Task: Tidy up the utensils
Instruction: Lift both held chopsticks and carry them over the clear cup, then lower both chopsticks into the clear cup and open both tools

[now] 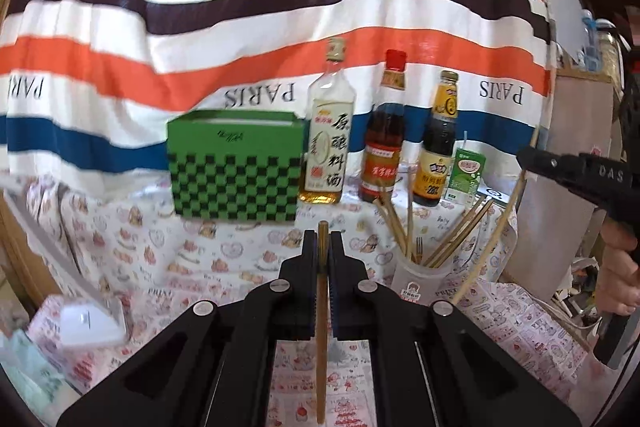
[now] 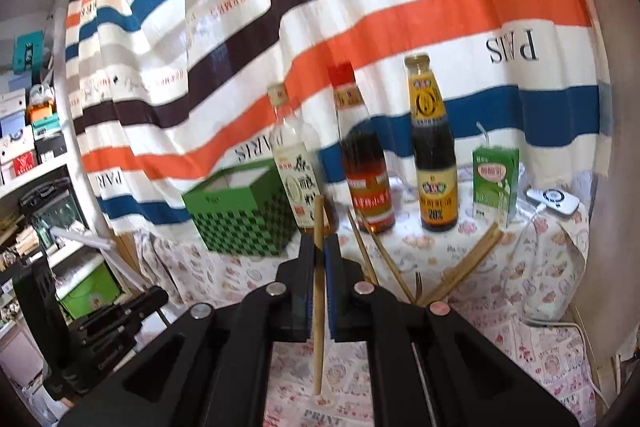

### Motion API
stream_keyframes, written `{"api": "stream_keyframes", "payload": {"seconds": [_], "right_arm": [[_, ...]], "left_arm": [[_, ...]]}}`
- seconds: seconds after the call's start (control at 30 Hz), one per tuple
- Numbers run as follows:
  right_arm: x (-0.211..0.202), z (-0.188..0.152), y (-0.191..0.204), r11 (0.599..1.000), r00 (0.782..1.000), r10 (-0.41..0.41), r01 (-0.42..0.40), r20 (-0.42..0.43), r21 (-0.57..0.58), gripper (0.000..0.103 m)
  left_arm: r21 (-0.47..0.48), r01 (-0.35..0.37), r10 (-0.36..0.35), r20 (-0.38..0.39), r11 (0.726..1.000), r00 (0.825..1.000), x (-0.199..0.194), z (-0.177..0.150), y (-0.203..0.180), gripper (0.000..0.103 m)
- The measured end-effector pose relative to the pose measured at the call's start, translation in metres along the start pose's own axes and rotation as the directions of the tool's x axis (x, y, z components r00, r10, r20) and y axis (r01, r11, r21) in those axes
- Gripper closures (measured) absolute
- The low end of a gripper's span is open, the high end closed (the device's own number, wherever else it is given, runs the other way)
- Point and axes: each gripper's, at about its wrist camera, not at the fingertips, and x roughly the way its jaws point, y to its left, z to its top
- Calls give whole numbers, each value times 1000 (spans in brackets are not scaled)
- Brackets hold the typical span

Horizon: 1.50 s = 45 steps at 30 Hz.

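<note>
My left gripper [image 1: 323, 247] is shut on a wooden chopstick [image 1: 321, 327] that stands upright between its pads, above the patterned tablecloth. To its right a white cup [image 1: 418, 279] holds several chopsticks and a fork. My right gripper [image 1: 525, 158] comes in from the right edge above the cup, a hand [image 1: 618, 267] behind it, with a long chopstick [image 1: 492, 231] slanting down from it. In the right wrist view the right gripper [image 2: 320, 247] is shut on that chopstick [image 2: 318, 327]. The cup's chopsticks [image 2: 474, 257] and fork [image 2: 419, 281] stick up behind its right finger; the cup itself is hidden.
A green checkered box [image 1: 236, 171], three sauce bottles [image 1: 328, 131] and a green drink carton [image 1: 466, 175] line the back, against a striped curtain [image 1: 280, 7]. A white device with a cable [image 2: 552, 201] lies at the far right. Cluttered shelves [image 2: 32, 147] stand left.
</note>
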Motion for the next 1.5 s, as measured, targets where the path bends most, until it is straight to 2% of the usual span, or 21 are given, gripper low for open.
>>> {"api": "stream_keyframes", "payload": {"seconds": [0.17,0.4,0.57,0.7,0.83,0.97,1.07,1.17,1.23,1.33,1.47,1.5], "right_arm": [[7,4,-10,999,1000,23,-23,13,49,99],[16,6,-26,998,1000,9,-10,9,55,99],[16,11,-42,996,1000,5,-6,19,88,99],[18,12,-51,994,1000,3,-5,16,108,99],[17,14,-58,995,998,-21,15,56,99,99],[24,15,-68,992,998,-12,5,54,123,99],[28,18,-73,993,998,-22,14,61,120,99],[33,18,-78,992,997,-50,42,64,120,99],[36,17,-82,990,994,-78,68,73,122,99],[36,15,-93,983,987,-104,83,122,166,99],[21,12,-113,959,953,-161,90,255,270,99],[20,12,-115,955,948,-175,98,265,280,99]], "left_arm": [[39,4,-4,-15,999,1000,10,13,-17,99],[75,43,-40,-39,996,998,18,30,-36,99],[113,61,-61,-12,992,998,17,45,-49,99],[159,25,-27,11,987,1000,21,54,-61,99],[159,54,-56,11,986,998,28,63,-67,99],[172,71,-74,7,982,997,37,79,-76,99],[197,29,-37,34,980,999,44,88,-86,99],[206,78,-86,30,975,996,52,97,-93,99],[215,76,-84,30,974,996,59,102,-98,99],[216,95,-105,34,972,994,69,110,-104,99],[148,184,-191,39,972,981,84,119,-106,99],[130,198,-206,48,972,977,87,121,-106,99]]}}
